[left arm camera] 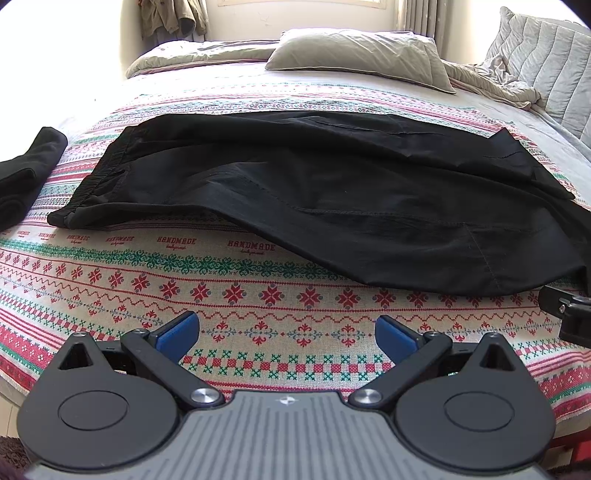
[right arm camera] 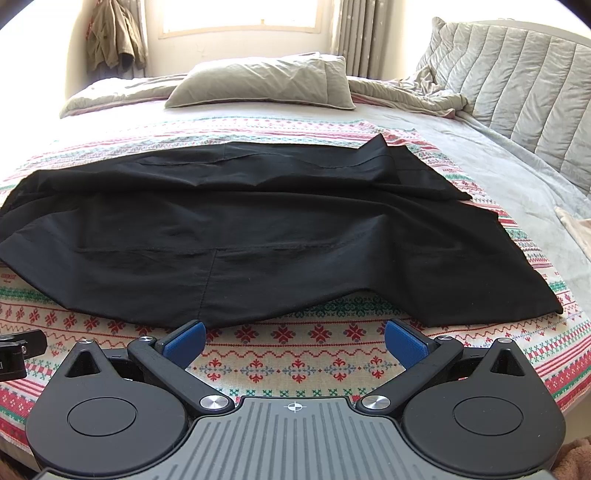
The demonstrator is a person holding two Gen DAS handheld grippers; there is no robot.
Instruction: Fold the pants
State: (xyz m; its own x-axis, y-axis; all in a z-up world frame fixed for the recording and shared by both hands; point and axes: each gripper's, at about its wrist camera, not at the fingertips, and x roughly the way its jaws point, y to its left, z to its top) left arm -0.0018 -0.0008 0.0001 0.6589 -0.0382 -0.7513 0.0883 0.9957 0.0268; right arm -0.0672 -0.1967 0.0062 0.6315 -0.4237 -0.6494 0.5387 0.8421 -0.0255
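Observation:
Black pants (left arm camera: pixel 314 195) lie spread across the patterned blanket (left arm camera: pixel 236 295), waistband at the left, legs running right. In the right wrist view the pants (right arm camera: pixel 258 229) fill the middle, leg ends at the right. My left gripper (left arm camera: pixel 286 332) is open and empty, hovering over the blanket short of the pants' near edge. My right gripper (right arm camera: pixel 293 341) is open and empty, its blue pads (right arm camera: pixel 186 341) just in front of the pants' near hem. The right gripper's body shows at the right edge of the left wrist view (left arm camera: pixel 569 310).
A folded black garment (left arm camera: pixel 26 173) lies at the left on the blanket. A grey pillow (left arm camera: pixel 362 55) and rumpled duvet (right arm camera: pixel 413 92) lie at the far side. A padded headboard (right arm camera: pixel 517 81) stands at the right. A window (right arm camera: pixel 240 14) is behind.

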